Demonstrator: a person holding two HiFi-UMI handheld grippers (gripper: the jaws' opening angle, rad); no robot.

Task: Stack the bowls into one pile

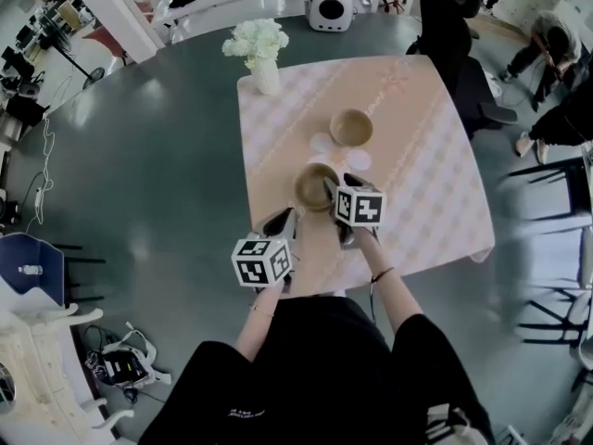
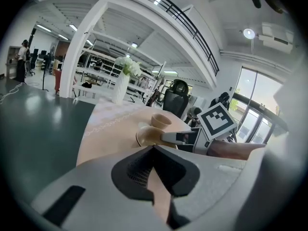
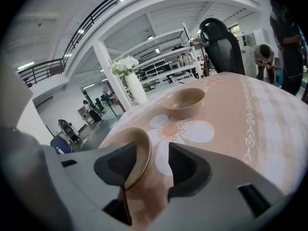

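The square table under a peach checked cloth (image 1: 435,156) carries two round tan bowls, set apart: the farther bowl (image 1: 352,127) and the nearer bowl (image 1: 313,186). The right gripper (image 3: 161,160) gapes wide astride the nearer bowl's rim (neither pad pressing it). The left gripper (image 2: 154,150) is closed and empty.

You have two tan, round bowls, both upright with the opening facing up. The near bowl (image 1: 316,186) sits at the centre of the head view and at lower left of the right gripper view. The far bowl (image 1: 352,127) sits just above and to the right of it in the head view. The two stand apart, not yet stacked.
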